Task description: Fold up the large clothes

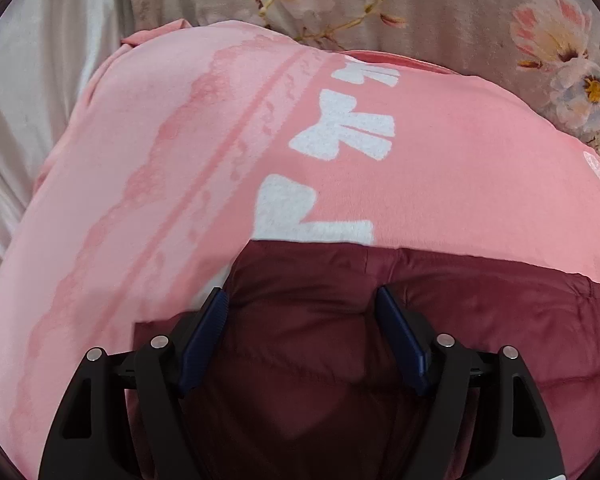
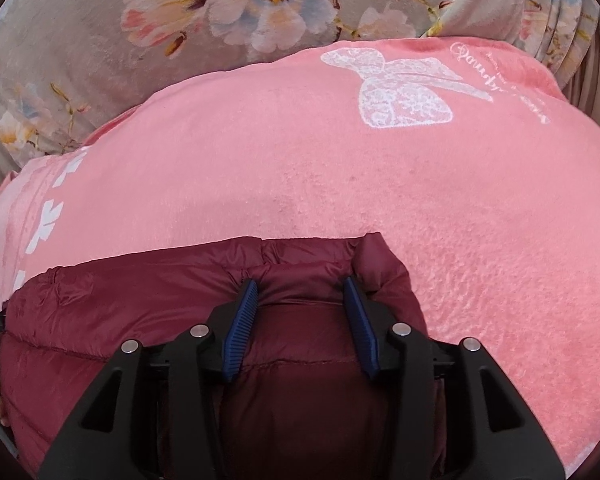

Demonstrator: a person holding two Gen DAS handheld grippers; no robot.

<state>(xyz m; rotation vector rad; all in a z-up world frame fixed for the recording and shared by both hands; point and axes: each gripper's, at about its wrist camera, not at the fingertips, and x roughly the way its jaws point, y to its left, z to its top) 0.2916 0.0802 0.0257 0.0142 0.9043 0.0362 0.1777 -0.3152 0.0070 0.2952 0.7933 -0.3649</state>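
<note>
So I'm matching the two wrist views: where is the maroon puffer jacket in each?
Left wrist: maroon puffer jacket fills the lower centre and right.
Right wrist: it fills the lower left and centre.
Shared landmark: the pink blanket beneath it.

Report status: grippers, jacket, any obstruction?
Left gripper and right gripper: jaws apart, maroon jacket bunched between. Jacket lies on pink blanket. Nothing in the way.

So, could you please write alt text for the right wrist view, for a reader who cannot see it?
The right gripper, its blue-padded fingers spread apart, presses on a dark red puffer jacket with a ridge of the fabric between them. The jacket lies on a pink fleece blanket with a white bow print; floral bedding is behind.
</note>
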